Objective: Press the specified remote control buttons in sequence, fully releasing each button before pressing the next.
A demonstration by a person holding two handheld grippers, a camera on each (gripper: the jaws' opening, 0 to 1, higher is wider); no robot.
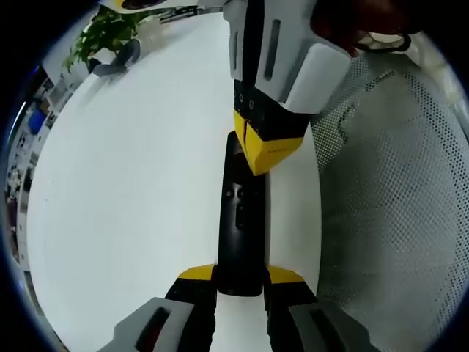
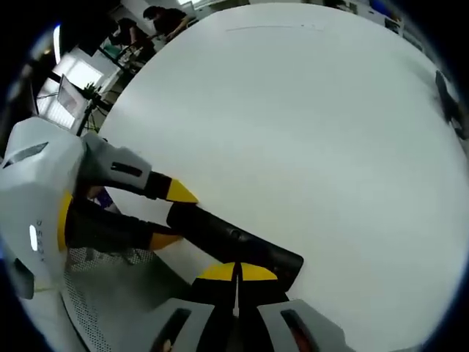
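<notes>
A broad, smooth white desk [image 1: 132, 191] carries a long, slim black remote control [image 1: 240, 220] lying near its edge.

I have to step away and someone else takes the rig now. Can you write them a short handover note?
Left tongs: shut on the near end of the black remote control, which lies at the edge of the white table.
Right tongs: shut, yellow tips together, down on the remote's upper part; whether a button is actually depressed cannot be told.
Done: remote steadied, one press apparently under way. How many presses came before cannot be told.
Left: lift fully clear, then press the remaining buttons in order.
</notes>
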